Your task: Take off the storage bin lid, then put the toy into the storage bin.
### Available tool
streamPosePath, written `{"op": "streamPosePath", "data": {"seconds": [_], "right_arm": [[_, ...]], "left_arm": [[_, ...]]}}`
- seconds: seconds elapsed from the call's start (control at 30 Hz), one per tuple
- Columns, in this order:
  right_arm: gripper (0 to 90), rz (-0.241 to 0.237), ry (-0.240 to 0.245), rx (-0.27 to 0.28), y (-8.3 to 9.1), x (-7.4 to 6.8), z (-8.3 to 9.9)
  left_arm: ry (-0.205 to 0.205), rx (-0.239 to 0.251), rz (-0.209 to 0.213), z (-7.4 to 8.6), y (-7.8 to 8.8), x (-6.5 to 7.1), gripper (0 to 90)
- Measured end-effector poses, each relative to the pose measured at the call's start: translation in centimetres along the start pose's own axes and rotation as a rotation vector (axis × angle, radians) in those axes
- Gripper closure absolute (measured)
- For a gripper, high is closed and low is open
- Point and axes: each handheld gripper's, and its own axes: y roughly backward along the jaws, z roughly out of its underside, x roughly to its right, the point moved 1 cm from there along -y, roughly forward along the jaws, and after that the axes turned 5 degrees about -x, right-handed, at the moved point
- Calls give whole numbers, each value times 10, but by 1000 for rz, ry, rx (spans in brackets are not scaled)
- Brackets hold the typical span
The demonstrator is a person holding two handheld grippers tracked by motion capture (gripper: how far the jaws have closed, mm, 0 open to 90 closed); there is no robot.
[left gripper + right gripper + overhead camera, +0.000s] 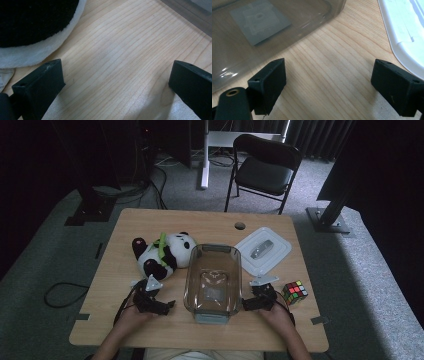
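Resting on the tabletop (125,330), the left gripper (167,306) and right gripper (247,303) both gape, grasping nothing; between them the clear bin (213,310) stands unfilled; panda (160,252), cube (294,292) and lid (280,251) lie outside, so packing seems unstarted.

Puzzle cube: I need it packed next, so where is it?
In the high view the puzzle cube sits on the table's right side, just right of the right claw, below the white lid.
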Motion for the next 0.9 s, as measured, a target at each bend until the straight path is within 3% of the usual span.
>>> {"op": "streamPosePath", "data": {"seconds": [0.23, 0.37, 0.63, 0.9], "right_arm": [[123, -1, 0, -1, 0, 0, 0], [123, -1, -1, -1, 0, 0, 0], [123, 0, -1, -1, 0, 0, 0], [123, 2, -3, -1, 0, 0, 0]], "left_arm": [[-3, 0, 1, 0, 0, 0, 4], [-25, -8, 18, 1, 2, 2, 5], [-77, -75, 62, -2, 8, 10, 30], [-77, -45, 73, -13, 23, 13, 30]]}}
